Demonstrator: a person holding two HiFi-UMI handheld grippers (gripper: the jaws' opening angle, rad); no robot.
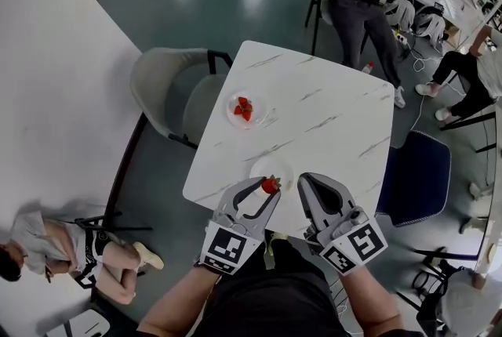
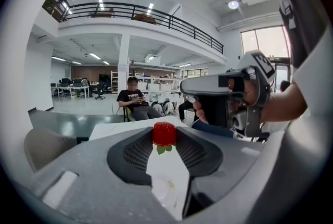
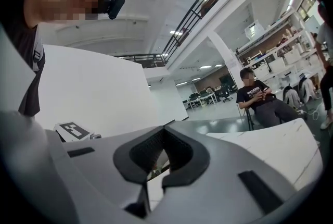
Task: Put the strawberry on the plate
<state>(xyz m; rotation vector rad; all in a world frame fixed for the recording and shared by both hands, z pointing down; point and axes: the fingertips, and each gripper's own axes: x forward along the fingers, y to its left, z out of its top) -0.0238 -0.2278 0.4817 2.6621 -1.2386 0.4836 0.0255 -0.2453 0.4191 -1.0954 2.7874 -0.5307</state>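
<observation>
1 red strawberry, with green leaves at its lower side, is clamped between the jaw tips of the left gripper. It sits over the near rim of an empty white plate. A 2nd white plate, farther away and to the left, carries more red strawberries.

Left gripper: grey moulded shell, curved fingers lined with black ribbed pads.
Right gripper: same grey build.
Marker cubes: white, black square patterns.
Clothing: black top.
</observation>
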